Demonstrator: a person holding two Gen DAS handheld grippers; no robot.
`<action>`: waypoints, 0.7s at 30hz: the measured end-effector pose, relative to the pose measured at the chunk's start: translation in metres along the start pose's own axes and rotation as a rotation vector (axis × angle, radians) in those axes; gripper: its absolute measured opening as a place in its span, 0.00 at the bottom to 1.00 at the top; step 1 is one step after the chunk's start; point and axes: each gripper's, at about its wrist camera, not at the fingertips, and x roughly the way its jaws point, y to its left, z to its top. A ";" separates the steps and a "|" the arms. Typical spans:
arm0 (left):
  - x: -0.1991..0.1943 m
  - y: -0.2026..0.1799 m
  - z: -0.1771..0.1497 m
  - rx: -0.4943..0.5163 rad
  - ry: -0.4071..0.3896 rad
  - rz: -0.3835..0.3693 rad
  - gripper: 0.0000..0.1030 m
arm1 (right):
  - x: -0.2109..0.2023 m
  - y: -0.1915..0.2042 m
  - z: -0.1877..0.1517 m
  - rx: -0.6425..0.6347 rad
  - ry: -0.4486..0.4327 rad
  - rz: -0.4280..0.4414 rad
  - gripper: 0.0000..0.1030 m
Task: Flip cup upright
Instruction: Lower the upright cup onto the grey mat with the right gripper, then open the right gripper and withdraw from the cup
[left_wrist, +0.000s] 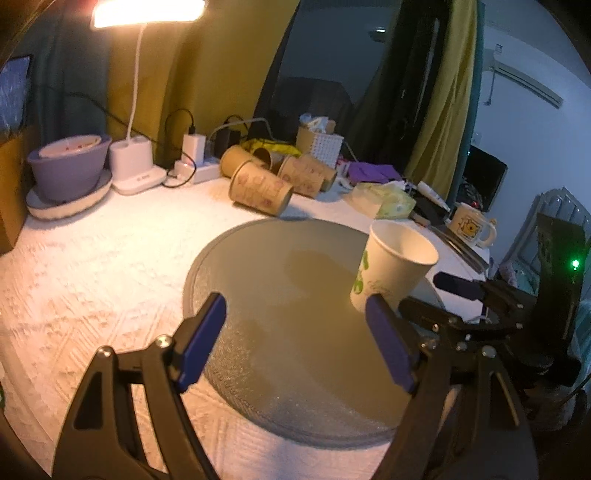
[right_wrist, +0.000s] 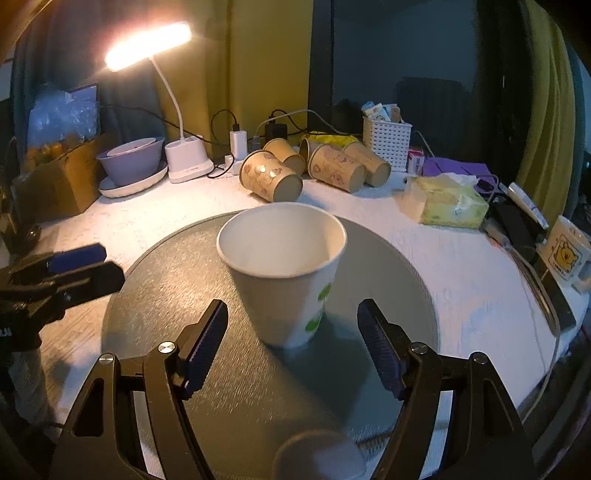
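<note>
The white paper cup (right_wrist: 286, 273) is seen standing mouth-up on the round grey mat (right_wrist: 184, 295), its base on the mat and its body leaning slightly; the flip is judged all but done. The right gripper (right_wrist: 291, 343) is spread wide, with its 2 fingers (right_wrist: 205, 343) on either side of the cup's lower half and apart from it, nothing being held. The left gripper (left_wrist: 295, 339) is likewise wide open and empty, with the cup (left_wrist: 393, 267) just beyond its right-hand finger.

To finish well, the right gripper should be drawn straight back and level, so that neither finger clips the light cup. The left gripper is best kept off to the side.

Whether the base sits fully flat cannot be told, as motion blur softens it. In the left view the cup's foot is covered by a finger. A blurred round shape (right_wrist: 319, 456) at the bottom edge of the right view cannot be identified.
</note>
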 end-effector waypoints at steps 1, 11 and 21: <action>-0.002 -0.001 0.000 0.004 -0.006 0.002 0.77 | -0.003 0.000 -0.002 0.002 0.000 0.003 0.74; -0.032 -0.013 0.002 0.037 -0.118 0.047 0.77 | -0.039 0.003 -0.005 0.007 -0.061 -0.006 0.74; -0.057 -0.031 0.009 0.076 -0.186 0.063 0.77 | -0.067 0.002 -0.003 0.014 -0.113 -0.003 0.74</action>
